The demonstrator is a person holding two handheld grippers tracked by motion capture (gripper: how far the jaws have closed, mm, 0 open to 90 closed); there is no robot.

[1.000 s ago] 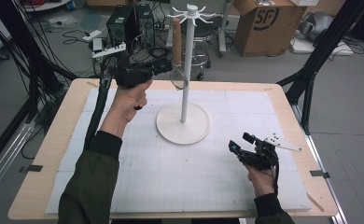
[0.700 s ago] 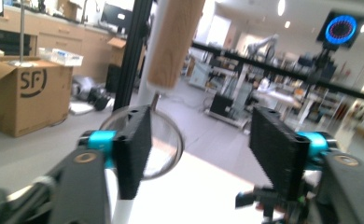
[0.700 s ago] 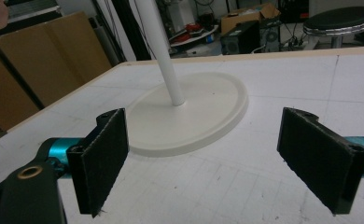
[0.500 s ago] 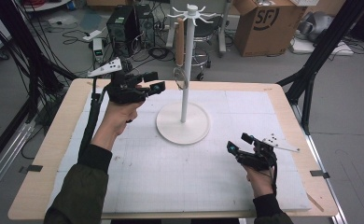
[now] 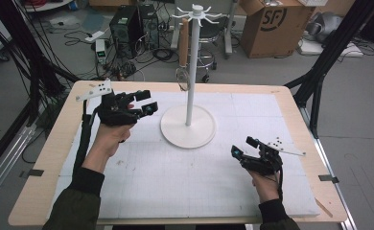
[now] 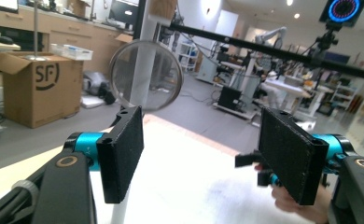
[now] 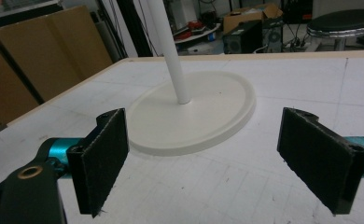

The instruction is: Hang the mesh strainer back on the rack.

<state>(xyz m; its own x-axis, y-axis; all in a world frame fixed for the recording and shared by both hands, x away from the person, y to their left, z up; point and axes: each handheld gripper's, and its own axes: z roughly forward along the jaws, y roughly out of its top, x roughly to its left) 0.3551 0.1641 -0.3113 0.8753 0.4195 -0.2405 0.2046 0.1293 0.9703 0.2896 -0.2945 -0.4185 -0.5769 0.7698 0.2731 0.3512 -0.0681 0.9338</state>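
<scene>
A round mesh strainer (image 5: 181,78) with a wooden handle (image 5: 183,36) hangs from a hook at the top of the white stand (image 5: 191,72), beside its pole. My left gripper (image 5: 147,101) is held above the table to the left of the stand, apart from the strainer. Its jaws have just been opening and nothing is between them. In the left gripper view the strainer (image 6: 146,74) hangs ahead, above the open left gripper (image 6: 203,149). My right gripper (image 5: 241,146) rests low at the front right, open and holding nothing. In the right gripper view the right gripper (image 7: 217,158) faces the stand's round base (image 7: 194,112).
A white mat (image 5: 175,182) covers the wooden table (image 5: 46,158). Beyond the far edge are a cardboard box (image 5: 271,24), computer towers (image 5: 127,24) and a stool (image 5: 209,28). Black frame legs (image 5: 319,67) stand at the right.
My left gripper has let go of the strainer, opened, and drawn back to the left and down. The strainer stays hanging on the stand. The right hand has not moved.
</scene>
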